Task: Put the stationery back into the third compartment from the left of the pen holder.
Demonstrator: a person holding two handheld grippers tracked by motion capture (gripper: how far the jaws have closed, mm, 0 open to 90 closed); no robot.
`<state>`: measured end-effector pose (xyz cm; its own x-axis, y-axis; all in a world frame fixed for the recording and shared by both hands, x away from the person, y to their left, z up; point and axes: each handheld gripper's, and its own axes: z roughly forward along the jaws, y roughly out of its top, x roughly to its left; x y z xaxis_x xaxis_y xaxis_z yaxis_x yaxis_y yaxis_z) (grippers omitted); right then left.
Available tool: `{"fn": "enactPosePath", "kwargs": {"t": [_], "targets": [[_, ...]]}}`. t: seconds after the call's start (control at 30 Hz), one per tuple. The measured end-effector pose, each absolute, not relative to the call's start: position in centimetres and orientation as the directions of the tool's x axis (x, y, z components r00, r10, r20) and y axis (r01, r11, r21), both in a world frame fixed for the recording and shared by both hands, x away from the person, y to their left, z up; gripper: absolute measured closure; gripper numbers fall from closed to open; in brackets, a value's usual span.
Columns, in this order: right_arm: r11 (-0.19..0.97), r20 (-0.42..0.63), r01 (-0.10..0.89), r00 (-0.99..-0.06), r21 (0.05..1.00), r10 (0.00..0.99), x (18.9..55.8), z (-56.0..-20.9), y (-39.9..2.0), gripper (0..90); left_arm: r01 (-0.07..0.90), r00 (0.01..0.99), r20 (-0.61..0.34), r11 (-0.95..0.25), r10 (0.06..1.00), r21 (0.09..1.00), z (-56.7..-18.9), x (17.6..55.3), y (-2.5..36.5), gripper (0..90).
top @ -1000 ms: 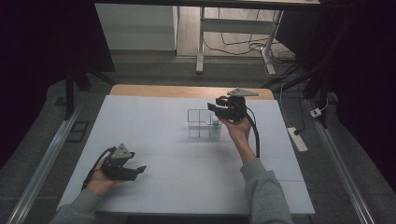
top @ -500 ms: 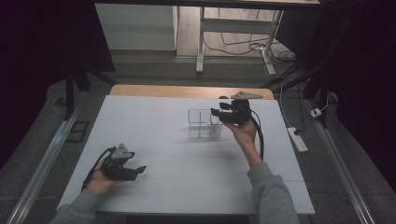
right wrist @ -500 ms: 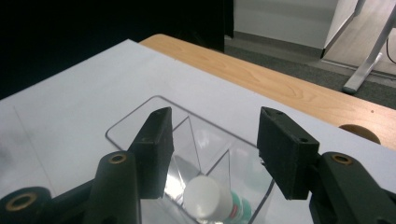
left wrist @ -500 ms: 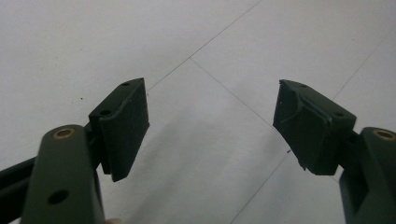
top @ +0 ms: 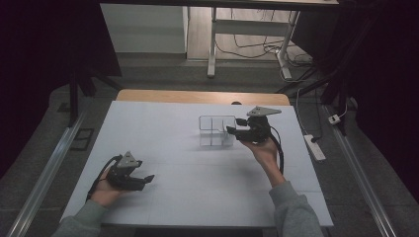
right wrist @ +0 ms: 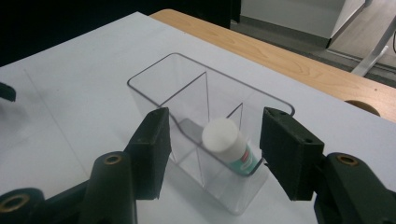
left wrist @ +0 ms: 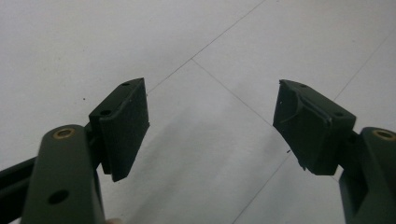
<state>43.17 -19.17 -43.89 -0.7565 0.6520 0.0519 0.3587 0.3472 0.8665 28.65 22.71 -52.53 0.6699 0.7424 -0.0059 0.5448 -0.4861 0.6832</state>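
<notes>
Since a second ago, the right gripper (right wrist: 212, 154) has drawn back, fingers just been opening, released from the glue stick (right wrist: 229, 145), which leans inside the clear organizer (right wrist: 154, 77). Next: withdraw clear. Left gripper (left wrist: 210, 126) rests released on the surface (top: 163, 128).

Overhead table (top: 163, 148) camera, two close riders

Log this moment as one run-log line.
right hand-held gripper: jaws just opening, glue stick released, leaning in clear organizer | left hand-held gripper: open, idle over table
</notes>
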Motion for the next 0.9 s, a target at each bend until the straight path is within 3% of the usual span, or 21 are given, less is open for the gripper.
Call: {"fn": "enactPosePath", "kwargs": {"t": [0.9], "targets": [[0.458, 0.011, 0.355, -0.800, 0.815, 0.600, 36.3, -46.2, -22.8, 40.2, 0.542, 0.666, -0.001, -0.483, 0.746, 0.688, -52.4, 28.6, 22.9, 26.5]]}}
